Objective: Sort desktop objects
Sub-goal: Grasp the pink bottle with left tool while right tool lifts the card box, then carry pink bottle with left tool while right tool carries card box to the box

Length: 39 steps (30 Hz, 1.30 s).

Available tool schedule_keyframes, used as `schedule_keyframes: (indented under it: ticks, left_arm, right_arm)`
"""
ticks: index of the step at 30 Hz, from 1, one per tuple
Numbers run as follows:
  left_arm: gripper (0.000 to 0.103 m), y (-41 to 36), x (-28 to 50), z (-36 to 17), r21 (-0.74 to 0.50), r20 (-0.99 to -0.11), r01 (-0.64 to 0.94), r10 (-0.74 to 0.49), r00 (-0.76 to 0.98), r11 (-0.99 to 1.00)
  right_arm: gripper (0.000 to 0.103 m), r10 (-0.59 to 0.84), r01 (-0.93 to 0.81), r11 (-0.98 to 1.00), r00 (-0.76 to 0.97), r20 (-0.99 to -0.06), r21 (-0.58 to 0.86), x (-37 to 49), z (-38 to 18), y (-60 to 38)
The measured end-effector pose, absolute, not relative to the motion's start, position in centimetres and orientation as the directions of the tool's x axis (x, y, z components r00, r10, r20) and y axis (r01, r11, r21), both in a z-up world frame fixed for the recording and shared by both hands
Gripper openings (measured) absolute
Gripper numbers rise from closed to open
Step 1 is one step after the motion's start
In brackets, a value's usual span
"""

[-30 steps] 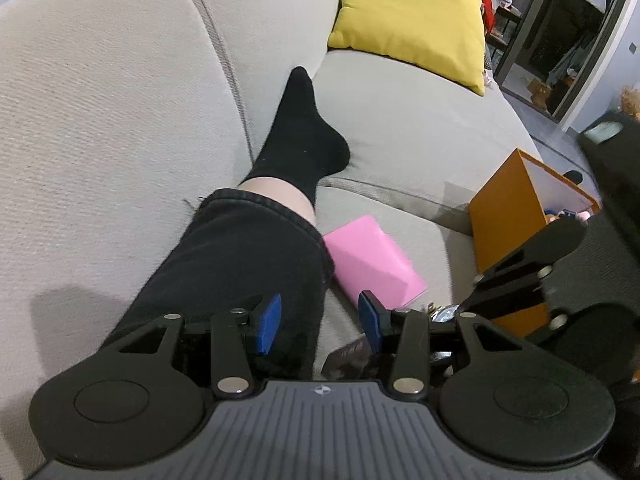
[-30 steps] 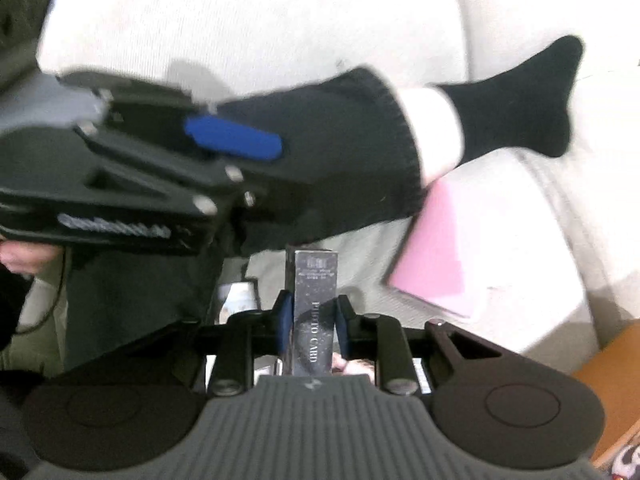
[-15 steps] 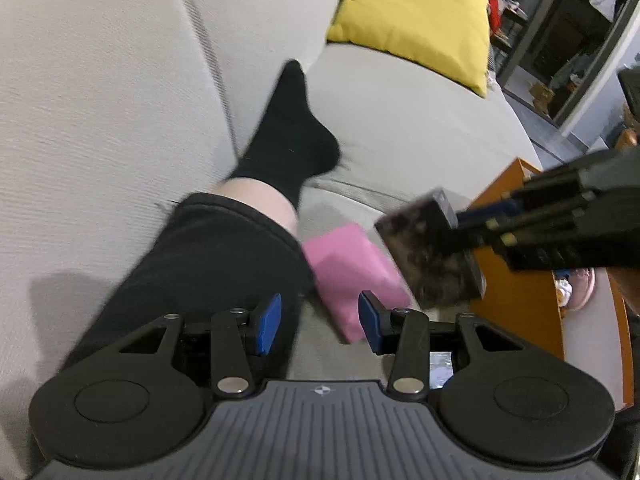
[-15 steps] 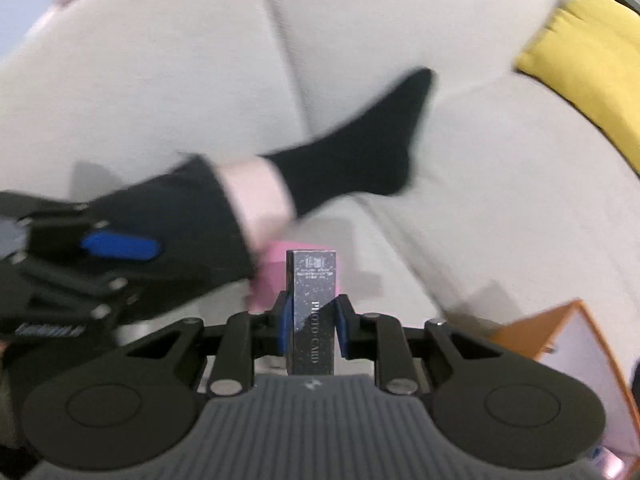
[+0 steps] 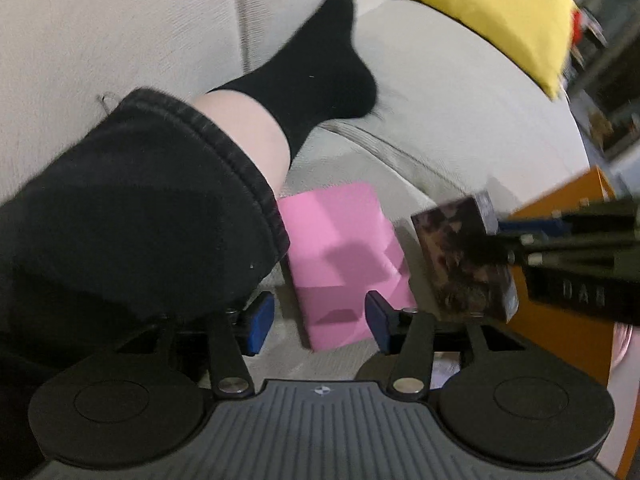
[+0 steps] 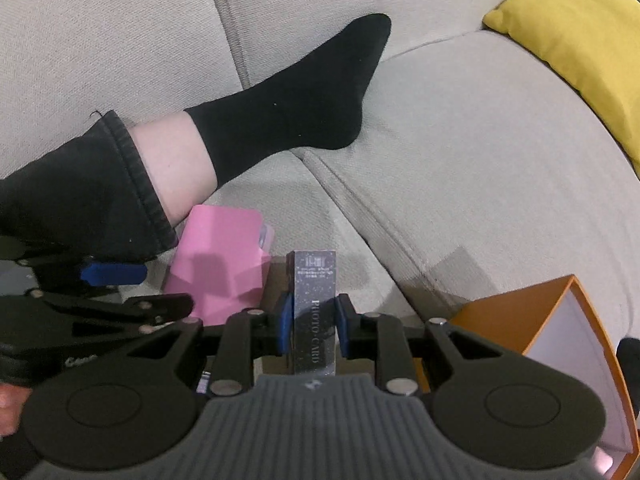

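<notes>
My right gripper [image 6: 311,326] is shut on a dark, speckled photo card box [image 6: 314,308], held upright over the sofa seat; the left wrist view shows the same box [image 5: 466,260] at the right, in front of the orange box [image 5: 560,320]. A pink box [image 5: 344,264] lies on the cushion beside a person's leg. My left gripper [image 5: 318,322] hangs just above the pink box's near end, its jaws opening, its blue pads apart on either side and not pressing it. From the right wrist the pink box [image 6: 220,264] sits left of the held box.
A person's leg in a black trouser cuff [image 5: 160,208] and black sock [image 6: 296,100] lies across the beige sofa [image 6: 460,140]. A yellow cushion [image 6: 580,36] rests at the far right. The open orange box [image 6: 548,332] stands at the right edge.
My left gripper has dropped toward the pink box and its jaws have widened. My right gripper carried the photo card box rightward, toward the orange box, then slowed.
</notes>
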<state>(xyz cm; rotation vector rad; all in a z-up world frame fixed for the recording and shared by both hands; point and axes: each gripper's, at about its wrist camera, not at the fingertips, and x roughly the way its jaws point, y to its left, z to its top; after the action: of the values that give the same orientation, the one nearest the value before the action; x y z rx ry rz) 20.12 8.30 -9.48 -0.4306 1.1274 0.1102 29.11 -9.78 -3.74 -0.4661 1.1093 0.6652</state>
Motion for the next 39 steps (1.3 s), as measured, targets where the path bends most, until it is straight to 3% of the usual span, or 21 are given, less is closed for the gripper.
schedule_keyframes:
  ticks: [9,14,17,18,19,21,23,29,33,39]
  left_arm:
    - [0.066,9.7,19.7,-11.4,-0.404,-0.873,-0.459,-0.183,0.452,0.791]
    - [0.08,9.1,19.9,-12.0,-0.413,-0.859,-0.462,-0.167,0.484,0.785]
    - [0.081,8.7,19.3,-12.2,-0.402,-0.851,-0.454,-0.142,0.506,0.795]
    - [0.079,8.6,19.1,-12.2,-0.404,-0.846,-0.45,-0.138,0.515,0.797]
    - [0.069,8.6,19.1,-12.0,-0.412,-0.838,-0.442,-0.142,0.526,0.797]
    - [0.061,8.8,18.9,-11.8,-0.42,-0.832,-0.437,-0.146,0.535,0.795]
    - [0.045,9.2,18.7,-11.6,-0.432,-0.825,-0.429,-0.155,0.544,0.793]
    - [0.022,8.2,17.7,-8.6,-0.422,-0.771,-0.346,-0.131,0.623,0.838]
    - [0.018,7.3,18.0,-6.8,-0.412,-0.728,-0.271,-0.135,0.672,0.87]
    - [0.021,7.1,19.7,-7.0,-0.432,-0.73,-0.228,-0.189,0.657,0.873]
  right_arm:
    - [0.025,0.283,-0.712,0.701,0.23,-0.931,0.037,29.6,-5.6,-9.9]
    - [0.024,0.294,-0.691,0.72,0.225,-0.929,0.061,29.7,-6.0,-10.6]
    - [0.024,0.309,-0.678,0.731,0.223,-0.925,0.08,29.6,-6.0,-10.8]
    - [0.024,0.312,-0.675,0.733,0.225,-0.923,0.083,29.6,-6.0,-10.9]
    - [0.024,0.315,-0.672,0.735,0.226,-0.922,0.086,29.5,-6.0,-11.0]
    - [0.024,0.327,-0.668,0.737,0.221,-0.919,0.101,29.3,-6.0,-11.2]
    - [0.025,0.347,-0.658,0.741,0.206,-0.915,0.133,29.3,-6.0,-11.3]
    - [0.027,0.398,-0.616,0.758,0.175,-0.901,0.215,29.4,-5.9,-11.6]
    - [0.027,0.438,-0.592,0.755,0.133,-0.889,0.284,29.2,-6.0,-11.9]
    - [0.027,0.405,-0.596,0.766,0.158,-0.901,0.24,28.9,-6.1,-11.4]
